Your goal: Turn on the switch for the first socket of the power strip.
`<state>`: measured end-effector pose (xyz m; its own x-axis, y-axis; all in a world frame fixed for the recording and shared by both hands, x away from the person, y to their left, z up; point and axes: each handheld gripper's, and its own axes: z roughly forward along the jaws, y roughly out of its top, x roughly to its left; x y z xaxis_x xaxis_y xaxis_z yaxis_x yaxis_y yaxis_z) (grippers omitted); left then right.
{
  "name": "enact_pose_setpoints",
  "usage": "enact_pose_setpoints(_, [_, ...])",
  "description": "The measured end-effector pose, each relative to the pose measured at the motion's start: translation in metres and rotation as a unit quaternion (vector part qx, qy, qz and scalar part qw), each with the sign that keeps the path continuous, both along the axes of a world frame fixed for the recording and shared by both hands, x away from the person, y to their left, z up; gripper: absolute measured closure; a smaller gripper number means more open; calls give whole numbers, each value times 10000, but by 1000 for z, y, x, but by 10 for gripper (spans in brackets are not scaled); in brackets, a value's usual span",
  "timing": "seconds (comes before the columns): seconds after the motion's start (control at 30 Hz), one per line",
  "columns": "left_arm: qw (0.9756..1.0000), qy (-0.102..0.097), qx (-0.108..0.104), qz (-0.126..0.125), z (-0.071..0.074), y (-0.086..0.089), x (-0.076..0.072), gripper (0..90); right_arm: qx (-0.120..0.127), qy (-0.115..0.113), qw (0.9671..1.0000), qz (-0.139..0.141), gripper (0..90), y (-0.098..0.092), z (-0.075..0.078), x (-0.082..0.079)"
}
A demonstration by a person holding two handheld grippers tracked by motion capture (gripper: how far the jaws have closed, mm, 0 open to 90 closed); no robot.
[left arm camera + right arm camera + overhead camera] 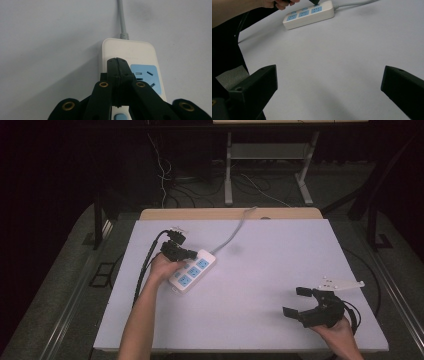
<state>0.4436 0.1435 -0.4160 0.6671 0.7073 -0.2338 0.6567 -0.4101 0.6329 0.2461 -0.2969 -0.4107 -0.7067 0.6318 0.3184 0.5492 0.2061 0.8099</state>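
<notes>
A white power strip (191, 270) with blue sockets lies left of centre on the white table top (260, 270). Its grey cord (232, 235) runs off the far edge. A hand holds my left gripper (191, 254) right over the strip's cord end. In the left gripper view its jaws are pressed together (119, 62) above the end socket (147, 77), and nothing shows between them. My right gripper (295, 302) rests near the front right of the table, jaws wide apart (330, 75) and empty. It faces the distant power strip (308, 14).
The left gripper's black cable (145, 265) trails along the table's left side and over the edge. A wooden strip (230, 213) borders the far edge. Behind the table, a stand's legs (228, 175) and loose wires sit on the dark floor.
</notes>
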Motion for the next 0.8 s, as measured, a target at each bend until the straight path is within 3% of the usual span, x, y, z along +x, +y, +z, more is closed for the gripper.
enact_pose_setpoints(0.2, [10000, -17, 0, 45, 2, 9, 0, 892, 2, 13, 10000, -25, 3, -1, -1, 2])
enact_pose_setpoints(0.8, [9992, -359, 165, 36, 24, 15, -12, 890, -13, 25, 10000, -58, 3, -1, -2, 3])
